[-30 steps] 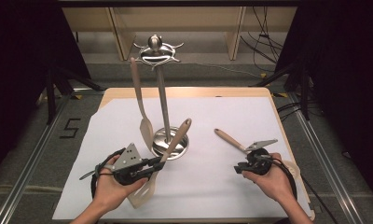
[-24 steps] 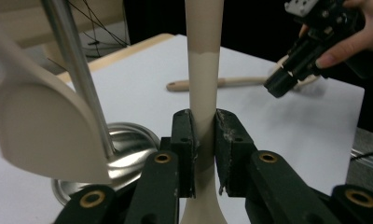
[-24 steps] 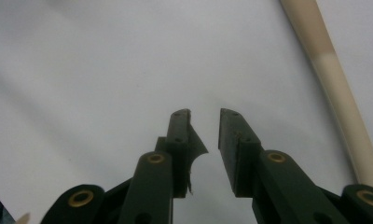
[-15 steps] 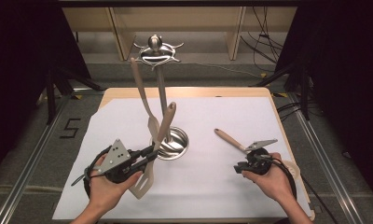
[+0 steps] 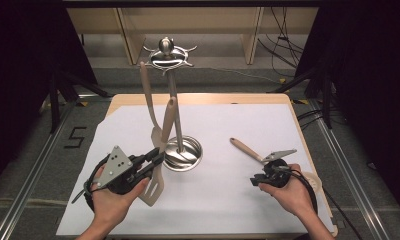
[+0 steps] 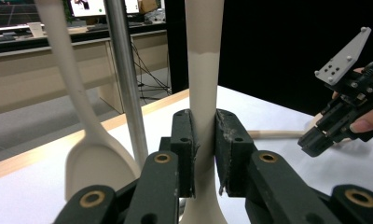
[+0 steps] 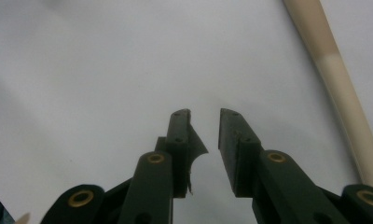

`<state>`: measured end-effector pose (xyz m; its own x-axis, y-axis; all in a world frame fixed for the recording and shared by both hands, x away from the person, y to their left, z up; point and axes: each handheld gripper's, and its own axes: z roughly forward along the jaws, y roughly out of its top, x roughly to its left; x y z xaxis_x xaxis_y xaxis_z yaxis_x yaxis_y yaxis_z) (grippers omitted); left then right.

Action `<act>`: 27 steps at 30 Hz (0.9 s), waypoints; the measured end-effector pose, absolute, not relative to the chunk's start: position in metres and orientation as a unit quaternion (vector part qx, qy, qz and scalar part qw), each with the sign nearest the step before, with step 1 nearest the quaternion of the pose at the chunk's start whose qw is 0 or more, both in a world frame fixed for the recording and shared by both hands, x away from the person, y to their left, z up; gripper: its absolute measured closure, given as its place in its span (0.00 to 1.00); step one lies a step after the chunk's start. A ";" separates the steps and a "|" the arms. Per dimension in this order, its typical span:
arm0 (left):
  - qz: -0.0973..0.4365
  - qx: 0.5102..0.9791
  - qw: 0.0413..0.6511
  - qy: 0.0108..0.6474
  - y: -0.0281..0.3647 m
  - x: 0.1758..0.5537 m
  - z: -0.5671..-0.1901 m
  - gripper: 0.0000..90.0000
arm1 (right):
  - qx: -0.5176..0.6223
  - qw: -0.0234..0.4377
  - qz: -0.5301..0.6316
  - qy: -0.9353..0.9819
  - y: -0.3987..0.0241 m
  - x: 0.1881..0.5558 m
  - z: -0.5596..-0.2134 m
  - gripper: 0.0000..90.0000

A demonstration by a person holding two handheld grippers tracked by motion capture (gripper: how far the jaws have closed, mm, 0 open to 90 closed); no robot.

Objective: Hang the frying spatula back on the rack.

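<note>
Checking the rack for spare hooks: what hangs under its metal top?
Under the rack top, one pale utensil hangs beside the pole. Its hook and the far side's hooks are too small to tell.

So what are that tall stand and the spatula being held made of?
The stand looks like polished metal: silvery, with bright reflections on its pole and round base. The spatula, clamped in the left gripper, is matte cream, perhaps silicone or plastic, with a slightly darker, possibly wooden, handle end.

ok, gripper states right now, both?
Left gripper: shut on the spatula handle.
Right gripper: open, holding nothing, over the white sheet.
</note>
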<state>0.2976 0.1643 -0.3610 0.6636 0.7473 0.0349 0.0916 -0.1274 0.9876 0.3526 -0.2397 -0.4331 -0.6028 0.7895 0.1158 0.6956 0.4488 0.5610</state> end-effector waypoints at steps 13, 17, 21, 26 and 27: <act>0.295 0.684 0.592 0.308 0.165 0.297 -0.350 0.86 | 0.440 0.081 0.295 0.844 -0.238 0.352 -0.435 0.82; 0.297 0.681 0.593 0.311 0.165 0.298 -0.348 0.86 | 0.440 0.082 0.295 0.844 -0.238 0.352 -0.435 0.82; 0.300 0.677 0.593 0.318 0.165 0.296 -0.346 0.86 | 0.438 0.079 0.288 0.848 -0.239 0.352 -0.434 0.82; 0.296 0.676 0.594 0.322 0.165 0.296 -0.346 0.86 | 0.437 0.079 0.286 0.849 -0.239 0.352 -0.435 0.82; 0.301 0.676 0.595 0.315 0.166 0.297 -0.345 0.86 | 0.437 0.079 0.286 0.849 -0.239 0.352 -0.435 0.82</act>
<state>0.2967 0.1658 -0.3450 0.6210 0.7831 0.0322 0.0680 -0.0948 0.9932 0.3524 -0.2393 -0.4347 -0.6051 0.7876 0.1164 0.6971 0.4535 0.5553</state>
